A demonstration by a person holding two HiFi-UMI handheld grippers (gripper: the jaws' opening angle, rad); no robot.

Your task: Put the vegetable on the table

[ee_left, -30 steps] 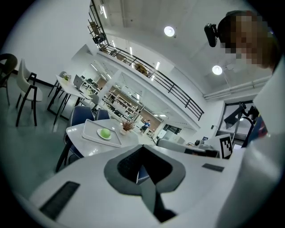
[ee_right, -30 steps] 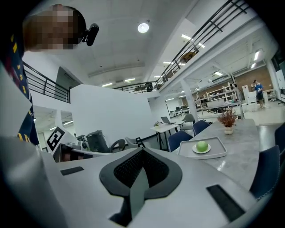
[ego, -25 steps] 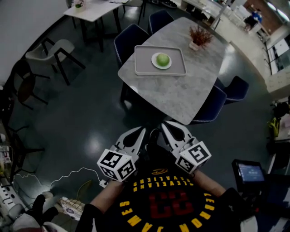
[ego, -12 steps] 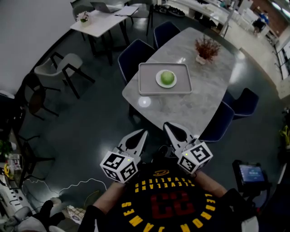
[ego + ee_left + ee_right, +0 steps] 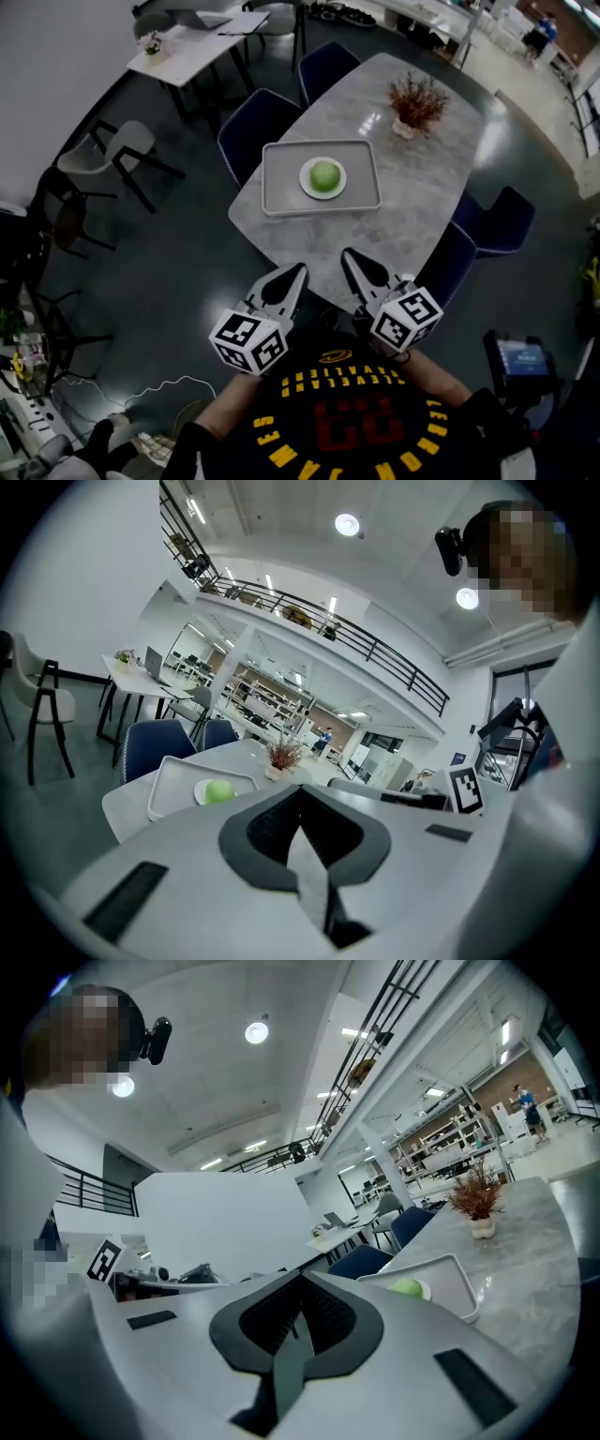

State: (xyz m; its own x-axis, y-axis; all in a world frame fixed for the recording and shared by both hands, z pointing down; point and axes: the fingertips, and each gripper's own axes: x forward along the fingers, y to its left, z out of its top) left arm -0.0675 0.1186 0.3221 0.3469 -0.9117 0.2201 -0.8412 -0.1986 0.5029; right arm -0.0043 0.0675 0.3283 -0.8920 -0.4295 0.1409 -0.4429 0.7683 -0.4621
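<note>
Vegetable (image 5: 324, 175) on plate (image 5: 305, 180); shirt (image 5: 349, 422) "23"

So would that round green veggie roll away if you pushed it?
Probably yes. The green vegetable looks ball-shaped, so a push would likely set it rolling. The small white plate under it looks shallow and may not stop it, though the raised rim of the tray probably would. Its skin looks smooth, so it might slip when squeezed.

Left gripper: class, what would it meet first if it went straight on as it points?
Probably the plant, passing over the table right of the tray; height is unclear.
</note>
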